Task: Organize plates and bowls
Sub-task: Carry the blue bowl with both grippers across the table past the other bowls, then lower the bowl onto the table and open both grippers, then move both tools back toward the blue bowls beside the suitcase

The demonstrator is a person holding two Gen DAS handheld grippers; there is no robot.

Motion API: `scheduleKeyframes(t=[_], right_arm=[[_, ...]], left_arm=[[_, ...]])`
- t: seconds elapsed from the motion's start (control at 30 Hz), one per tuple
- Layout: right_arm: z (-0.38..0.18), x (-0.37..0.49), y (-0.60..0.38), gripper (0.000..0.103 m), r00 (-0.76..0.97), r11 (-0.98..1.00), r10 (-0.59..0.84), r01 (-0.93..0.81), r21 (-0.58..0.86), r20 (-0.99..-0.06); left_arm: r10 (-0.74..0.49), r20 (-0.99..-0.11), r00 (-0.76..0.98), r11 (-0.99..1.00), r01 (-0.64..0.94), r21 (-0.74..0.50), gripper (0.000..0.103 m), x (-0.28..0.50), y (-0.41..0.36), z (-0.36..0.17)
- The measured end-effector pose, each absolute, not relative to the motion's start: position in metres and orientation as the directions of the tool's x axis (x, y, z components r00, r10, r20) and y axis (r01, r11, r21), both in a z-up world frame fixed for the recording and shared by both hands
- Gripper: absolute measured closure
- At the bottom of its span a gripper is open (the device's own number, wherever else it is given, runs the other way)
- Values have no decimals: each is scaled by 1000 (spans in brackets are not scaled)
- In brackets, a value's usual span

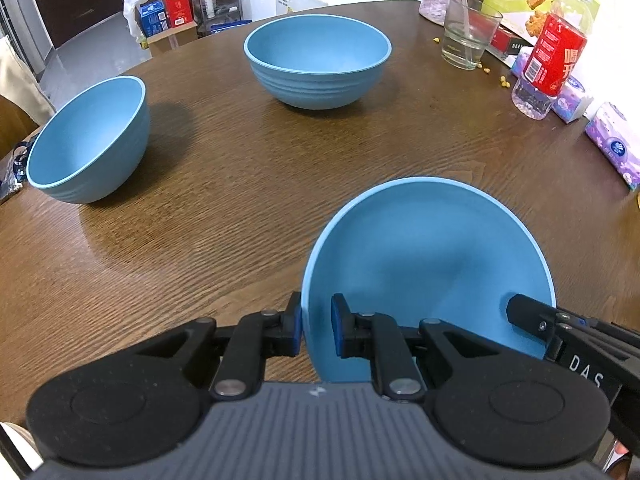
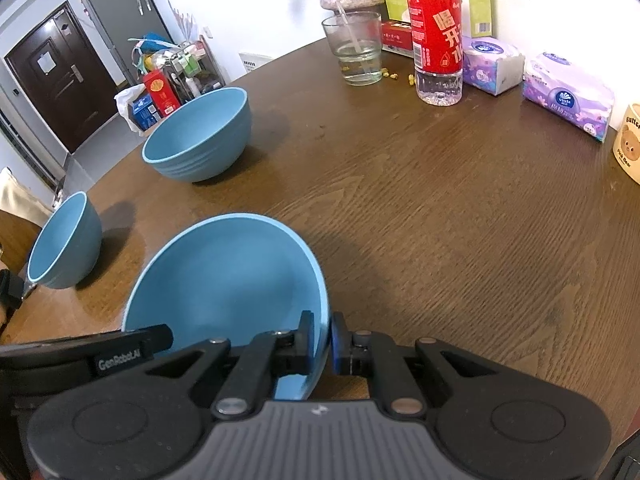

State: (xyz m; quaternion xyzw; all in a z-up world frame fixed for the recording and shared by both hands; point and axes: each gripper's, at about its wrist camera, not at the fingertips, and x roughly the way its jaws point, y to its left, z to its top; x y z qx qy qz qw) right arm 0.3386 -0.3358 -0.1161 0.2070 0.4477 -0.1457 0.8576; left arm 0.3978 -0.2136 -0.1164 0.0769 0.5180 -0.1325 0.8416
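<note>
A blue bowl (image 1: 432,256) is held just above the brown table by both grippers. My left gripper (image 1: 317,328) is shut on its left rim, one pad outside and one inside. My right gripper (image 2: 322,340) is shut on its right rim (image 2: 320,280) the same way. In the left wrist view the right gripper's finger (image 1: 528,314) shows at the bowl's right edge. Two more blue bowls stand on the table: one at the far middle (image 1: 318,60), also in the right wrist view (image 2: 200,136), and one at the left (image 1: 90,140), near the table's left edge (image 2: 64,240).
Along the table's right side stand a glass with a straw (image 2: 354,48), a red-labelled bottle (image 2: 438,36), tissue packs (image 2: 568,92) and a bear-printed cup (image 2: 628,144). Crumbs (image 2: 394,76) lie beside the glass. Wooden table (image 2: 440,220) spreads between the bowls.
</note>
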Motion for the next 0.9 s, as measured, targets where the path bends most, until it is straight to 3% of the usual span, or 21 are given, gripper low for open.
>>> scheduleKeyframes(t=[0.2,0.27,0.3,0.33,0.4,0.47,0.5,0.53,0.63,0.7,0.9], right_arm=[[-119,337,-337,90,557,869,-40,430,246,-829],[-117,336,-338,88,561,871,-45,427,243,-826],[-116,335,-338,85,563,870,-44,427,245,-825],[-115,334,-338,81,566,869,-43,428,248,-823],[-113,332,-338,53,570,866,-54,436,246,-820],[-109,330,-336,32,577,867,-71,439,236,-813],[-107,328,-336,23,580,869,-76,438,232,-811],[-104,327,-335,20,583,871,-77,435,230,-809],[-97,324,-333,12,590,875,-78,428,229,-804],[-92,321,-331,2,593,879,-81,422,223,-801],[-79,312,-322,0,602,885,-90,414,214,-793]], left_arm=[[-129,-891,436,957,289,3,86,396,-212,-115],[-131,-887,443,959,284,1,82,395,-209,-111],[-131,-884,448,960,281,0,75,395,-208,-109],[-128,-881,455,962,274,2,62,394,-206,-107],[-122,-870,478,965,264,10,49,391,-202,-101],[-121,-863,490,966,260,12,44,389,-198,-96],[-123,-860,496,967,254,9,36,388,-195,-94],[-124,-856,502,969,248,5,25,388,-192,-91],[-122,-843,524,976,219,-6,9,385,-182,-82],[-115,-839,533,981,192,-12,0,382,-176,-78],[-90,-824,559,990,143,-11,0,373,-154,-64]])
